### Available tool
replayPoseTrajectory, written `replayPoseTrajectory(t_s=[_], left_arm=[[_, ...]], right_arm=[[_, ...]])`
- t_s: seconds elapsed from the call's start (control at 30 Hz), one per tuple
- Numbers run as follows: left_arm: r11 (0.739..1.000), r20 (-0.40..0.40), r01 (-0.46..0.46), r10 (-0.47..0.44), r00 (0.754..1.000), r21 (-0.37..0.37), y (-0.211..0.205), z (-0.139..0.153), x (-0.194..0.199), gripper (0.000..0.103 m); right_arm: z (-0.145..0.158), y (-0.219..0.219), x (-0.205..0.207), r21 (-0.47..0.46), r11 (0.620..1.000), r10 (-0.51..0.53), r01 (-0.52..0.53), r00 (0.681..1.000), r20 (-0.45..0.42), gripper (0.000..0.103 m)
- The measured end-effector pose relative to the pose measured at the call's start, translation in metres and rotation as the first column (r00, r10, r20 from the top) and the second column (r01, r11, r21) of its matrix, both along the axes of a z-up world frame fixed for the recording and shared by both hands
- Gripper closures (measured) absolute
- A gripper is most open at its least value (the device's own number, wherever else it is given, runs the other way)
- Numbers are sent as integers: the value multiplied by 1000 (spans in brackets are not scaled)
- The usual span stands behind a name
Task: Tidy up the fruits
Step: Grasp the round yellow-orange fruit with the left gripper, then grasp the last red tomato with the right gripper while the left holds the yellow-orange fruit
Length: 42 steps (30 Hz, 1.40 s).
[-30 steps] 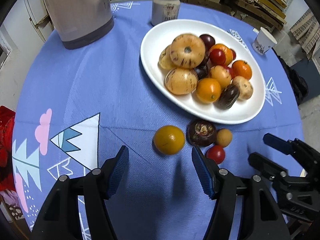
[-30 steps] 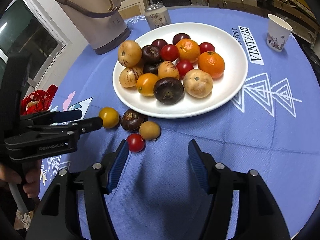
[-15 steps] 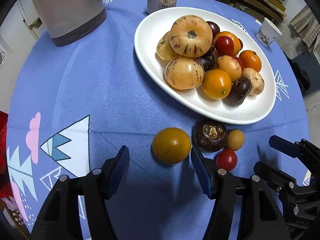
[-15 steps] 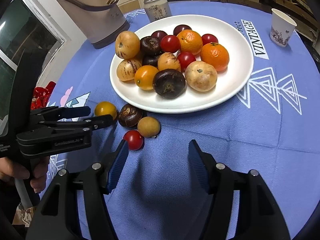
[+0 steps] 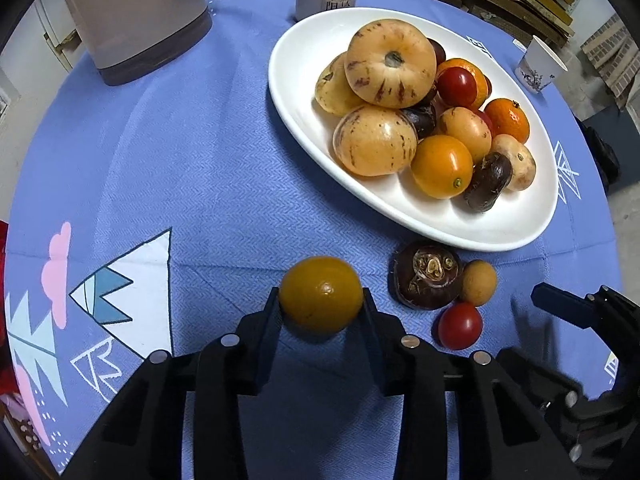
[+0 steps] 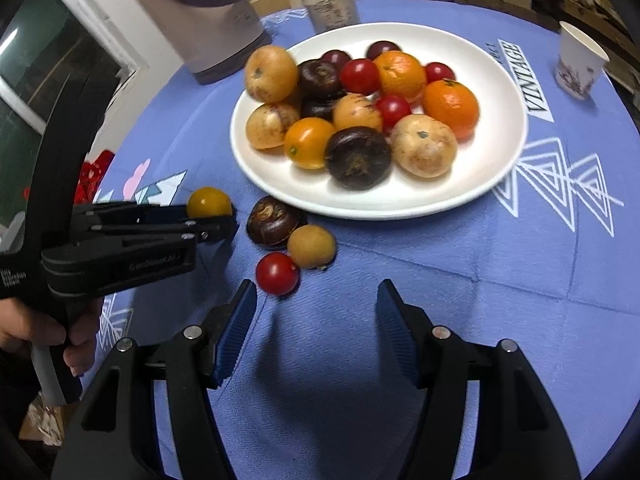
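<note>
— Down came the left tool (image 5: pixel 321 308), and its jaws have just been closing: now the pads are clamped on the round yellow-orange fruit (image 5: pixel 320 294), which rests on the blue patterned cloth of the counter (image 5: pixel 192 168).

— Why that one first?

— It lies apart from the others, so the fingers fit either side without knocking anything. Just beside it sit the dark brown knobbly fruit (image 5: pixel 428 276), the small tan round fruit (image 5: pixel 478 282) and the little red tomato (image 5: pixel 460 325), bunched and touching.

— And the other hand?

— The right tool (image 6: pixel 316 328) hangs with jaws apart and nothing between them, near the tomato; waiting its turn, I'd guess.

— Where does everything go?

— Likely the white oval plate (image 5: pixel 304 92) farther back, already heaped with fruit. Bare rim shows on its near side, a short carry.
</note>
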<state>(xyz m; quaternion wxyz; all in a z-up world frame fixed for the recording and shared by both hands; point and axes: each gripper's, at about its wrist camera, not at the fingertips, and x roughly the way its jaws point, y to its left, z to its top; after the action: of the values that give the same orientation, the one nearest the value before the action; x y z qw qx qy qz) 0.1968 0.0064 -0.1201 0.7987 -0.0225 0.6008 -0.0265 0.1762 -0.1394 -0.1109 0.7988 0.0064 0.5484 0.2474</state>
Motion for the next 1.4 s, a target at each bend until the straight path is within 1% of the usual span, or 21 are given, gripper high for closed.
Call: replayPoseTrajectory(t_s=[0.17,0.2,0.27,0.33,0.43,0.63,0.73,0.8,0.83,0.97,1.07,1.13,1.4], left_arm=[[1000,1,-1,1,1000,-5,0,0,1,65],[1000,1,-2,2,1000,-5,-1,0,1,65],[1000,0,-3,3,1000,-6,-1,0,0,65],[1000,0,-3,3,1000,-6,-1,0,0,65],[1000,0,-4,4,1000,-8,-1,0,1,65],[1000,0,-7,7,1000,-14,0,0,1,65],[1000,0,-6,6,1000,-13,0,0,1,65],[1000,0,-7,7,1000,-13,0,0,1,65],[1000,0,-7,7,1000,-12,1,0,1,65],[1000,-1,-8,8,1000,-13,1,1,0,65],[1000,-7,-15,15,1000,-19,0,1,1,65],[1000,-9,-16,16,1000,-24,1,3,0,65],[1000,31,-4,5,999,-27,-4,25,-7,65]], right_arm=[[-3,18,-6,-11,998,54,-54,998,9,42],[-5,22,-6,-14,998,67,-67,998,10,44],[-7,29,-6,-18,996,91,-91,996,5,54],[-9,36,-6,-23,993,114,-114,993,5,57],[-12,41,-4,-19,993,118,-117,993,11,58],[-25,50,4,-36,993,114,-114,993,-8,65],[-27,51,6,-38,994,107,-107,994,-1,67],[-27,52,6,-56,993,101,-100,995,14,72],[-28,52,7,-63,993,100,-99,995,19,77],[-27,51,7,-57,994,99,-98,995,18,78],[-22,41,6,-22,996,82,-82,997,4,78],[-15,36,5,-9,997,77,-77,997,9,78],[10,18,3,34,998,50,-51,998,36,78]])
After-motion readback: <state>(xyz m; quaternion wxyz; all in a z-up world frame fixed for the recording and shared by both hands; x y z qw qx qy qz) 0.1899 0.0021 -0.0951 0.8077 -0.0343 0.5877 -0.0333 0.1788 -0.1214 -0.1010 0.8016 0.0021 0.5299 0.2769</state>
